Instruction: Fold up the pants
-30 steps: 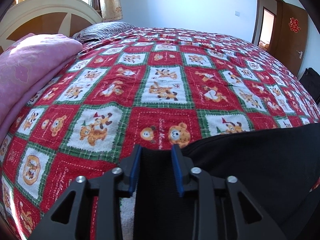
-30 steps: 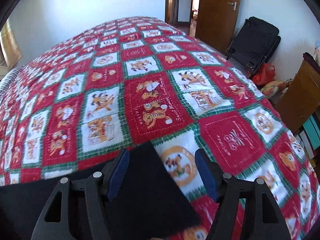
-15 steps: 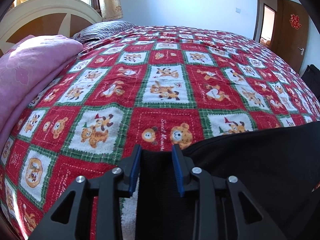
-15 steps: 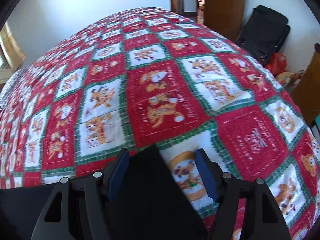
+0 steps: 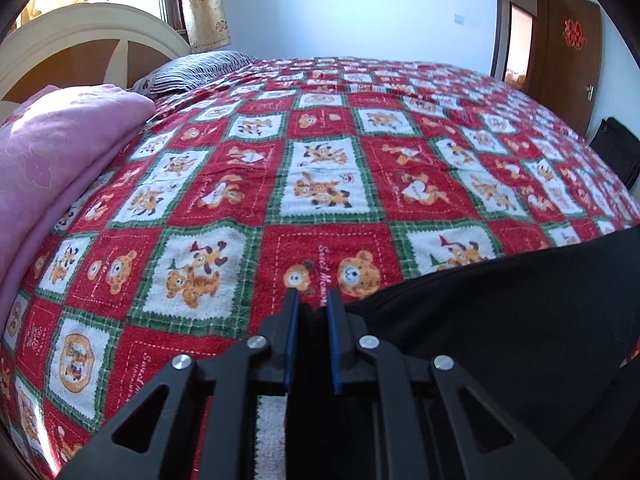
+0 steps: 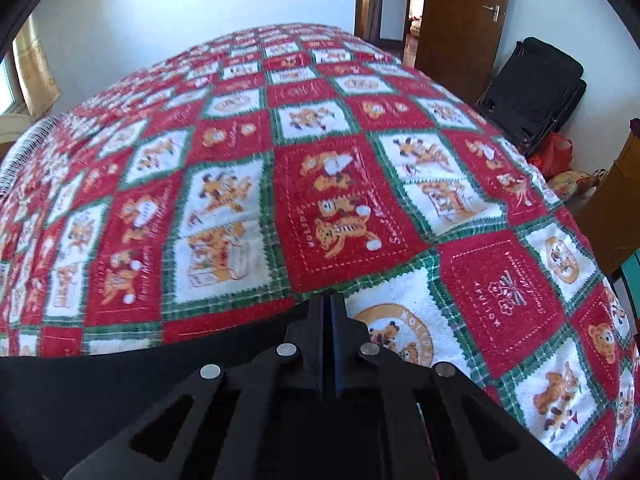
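Left gripper, jaws nearly together, pinches a black pants edge, fabric running off toward 3 o'clock. Right gripper, jaws pressed tight, clamps the pants' other corner, cloth trailing toward 9. Pants lie on a red bear-print bedspread; pink quilt at 10 o'clock, w/ black suitcase at 2.

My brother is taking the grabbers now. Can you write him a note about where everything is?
Left gripper: fingers shut on a corner of the black pants.
Right gripper: fingers shut on the pants' other corner.
The pants lie at the near edge of the bear bedspread.
Done: both corners gripped.
Left: every fold; none shows yet.
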`<state>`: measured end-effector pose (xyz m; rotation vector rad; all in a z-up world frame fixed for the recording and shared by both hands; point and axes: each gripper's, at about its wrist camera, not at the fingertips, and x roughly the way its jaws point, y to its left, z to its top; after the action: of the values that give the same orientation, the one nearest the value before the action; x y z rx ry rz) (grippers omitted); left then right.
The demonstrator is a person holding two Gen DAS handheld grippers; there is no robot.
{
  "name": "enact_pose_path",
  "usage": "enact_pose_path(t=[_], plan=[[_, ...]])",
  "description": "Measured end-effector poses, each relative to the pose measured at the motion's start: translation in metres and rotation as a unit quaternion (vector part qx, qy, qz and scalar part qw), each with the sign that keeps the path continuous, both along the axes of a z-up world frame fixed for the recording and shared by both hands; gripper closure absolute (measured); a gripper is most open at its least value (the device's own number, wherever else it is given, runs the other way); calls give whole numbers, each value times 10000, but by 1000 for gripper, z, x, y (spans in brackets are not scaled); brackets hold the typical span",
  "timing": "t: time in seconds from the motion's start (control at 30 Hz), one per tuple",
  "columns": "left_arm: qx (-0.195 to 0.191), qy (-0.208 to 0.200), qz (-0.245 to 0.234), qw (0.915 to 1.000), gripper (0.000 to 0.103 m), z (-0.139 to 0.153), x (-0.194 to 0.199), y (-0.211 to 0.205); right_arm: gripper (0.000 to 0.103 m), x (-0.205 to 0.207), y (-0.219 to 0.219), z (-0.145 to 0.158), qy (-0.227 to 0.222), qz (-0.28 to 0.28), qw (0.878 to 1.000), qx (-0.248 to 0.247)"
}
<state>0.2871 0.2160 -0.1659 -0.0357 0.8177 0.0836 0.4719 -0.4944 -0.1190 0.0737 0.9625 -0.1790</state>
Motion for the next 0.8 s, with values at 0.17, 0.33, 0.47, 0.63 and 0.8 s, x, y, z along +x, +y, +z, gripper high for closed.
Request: enact_pose_path(t=[0.17, 0.33, 0.47, 0.63, 0.8], plan=[[-94, -76, -1, 9999, 89, 4, -3, 3, 100, -9, 6, 9, -26, 20, 9998, -178], [-122, -194, -44, 9997, 90, 11, -6, 3, 100, -16, 8, 20, -124, 2, 9996, -260], [-188, -336, -101, 9992, 91, 18, -11, 4, 100, -22, 11, 30, -223, 15, 9993, -291], [-357, -468, -110, 9982, 93, 24, -16, 7, 100, -32, 11, 41, -354, 26, 9990, -286], [-453, -638, -161, 9968, 94, 33, -29, 7, 100, -51, 8, 54, -557, 71, 9981, -237]])
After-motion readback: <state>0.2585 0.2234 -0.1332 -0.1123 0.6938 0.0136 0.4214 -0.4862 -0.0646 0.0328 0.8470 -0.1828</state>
